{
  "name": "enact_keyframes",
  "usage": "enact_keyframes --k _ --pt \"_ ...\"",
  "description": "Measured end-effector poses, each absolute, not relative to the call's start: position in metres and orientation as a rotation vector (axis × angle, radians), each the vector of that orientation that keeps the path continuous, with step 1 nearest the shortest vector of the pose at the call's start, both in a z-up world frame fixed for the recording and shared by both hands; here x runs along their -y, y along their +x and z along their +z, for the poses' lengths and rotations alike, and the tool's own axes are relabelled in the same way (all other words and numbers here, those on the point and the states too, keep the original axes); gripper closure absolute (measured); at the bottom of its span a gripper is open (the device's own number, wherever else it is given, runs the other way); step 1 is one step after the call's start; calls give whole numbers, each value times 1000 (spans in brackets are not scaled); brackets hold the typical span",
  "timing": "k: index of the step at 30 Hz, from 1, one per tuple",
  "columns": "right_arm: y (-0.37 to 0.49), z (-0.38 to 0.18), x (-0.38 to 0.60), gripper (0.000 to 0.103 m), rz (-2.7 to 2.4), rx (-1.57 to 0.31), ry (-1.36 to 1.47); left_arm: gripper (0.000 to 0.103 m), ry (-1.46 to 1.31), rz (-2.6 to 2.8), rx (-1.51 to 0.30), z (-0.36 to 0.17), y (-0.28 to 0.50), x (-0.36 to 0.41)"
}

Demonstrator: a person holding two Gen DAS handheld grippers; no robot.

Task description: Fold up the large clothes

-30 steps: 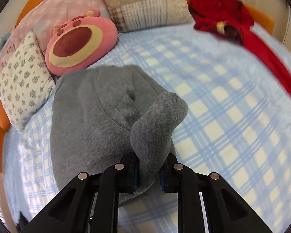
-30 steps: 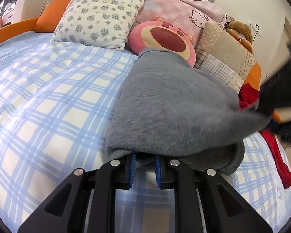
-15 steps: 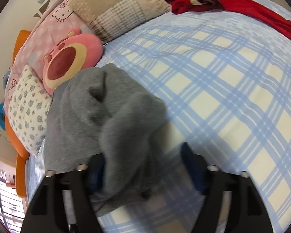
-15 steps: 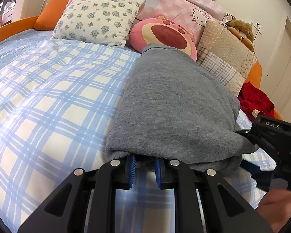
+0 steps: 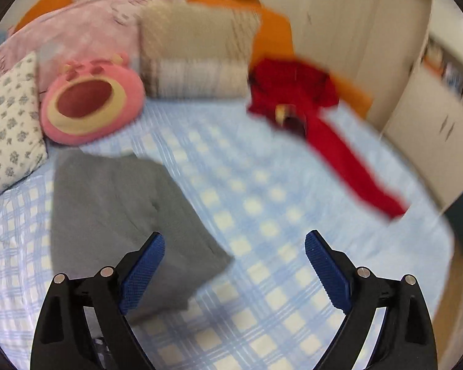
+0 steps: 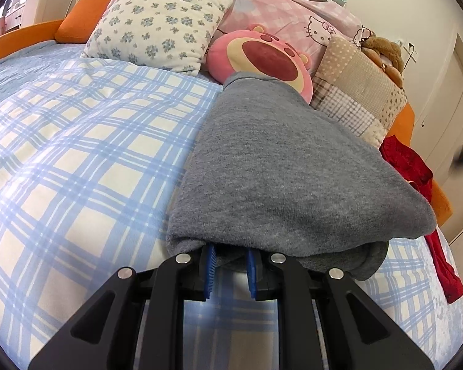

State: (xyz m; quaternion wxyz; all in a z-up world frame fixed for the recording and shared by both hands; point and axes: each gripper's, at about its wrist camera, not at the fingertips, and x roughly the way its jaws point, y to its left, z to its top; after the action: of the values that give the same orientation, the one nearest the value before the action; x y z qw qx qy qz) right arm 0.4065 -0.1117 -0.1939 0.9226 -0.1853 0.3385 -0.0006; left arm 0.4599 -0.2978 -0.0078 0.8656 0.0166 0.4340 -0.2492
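Plaid bed [image 6: 77, 141]: grey garment [image 6: 281, 169] dropped by left gripper [image 5: 234, 265] (right gripper [image 6: 230, 263] still pinching)

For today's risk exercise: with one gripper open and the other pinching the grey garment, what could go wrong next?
1. The right gripper is clamped on the grey garment's near edge; pulling away could drag the fold open.
2. The left gripper is open above the bed, so nothing pins the far side.
3. The garment touches the pink plush and could snag it.
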Motion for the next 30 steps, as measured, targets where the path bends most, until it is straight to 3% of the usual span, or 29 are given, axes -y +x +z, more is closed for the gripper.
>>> enact_keyframes --k 5,12,16,23,30 --pt "406 -194 111 86 -2 -694 -386 8 -163 -470 -986 20 512 209" --pt "385 -184 158 86 255 -799 -243 8 -205 -435 -1037 -23 533 127" --pt "364 -170 211 86 286 -809 -118 8 -186 -500 -1071 -75 523 134" --pt "349 -112 321 83 172 -698 184 8 79 -438 -1017 -149 476 179" --pt "412 -83 358 83 335 -754 405 6 49 -407 -946 -162 470 177"
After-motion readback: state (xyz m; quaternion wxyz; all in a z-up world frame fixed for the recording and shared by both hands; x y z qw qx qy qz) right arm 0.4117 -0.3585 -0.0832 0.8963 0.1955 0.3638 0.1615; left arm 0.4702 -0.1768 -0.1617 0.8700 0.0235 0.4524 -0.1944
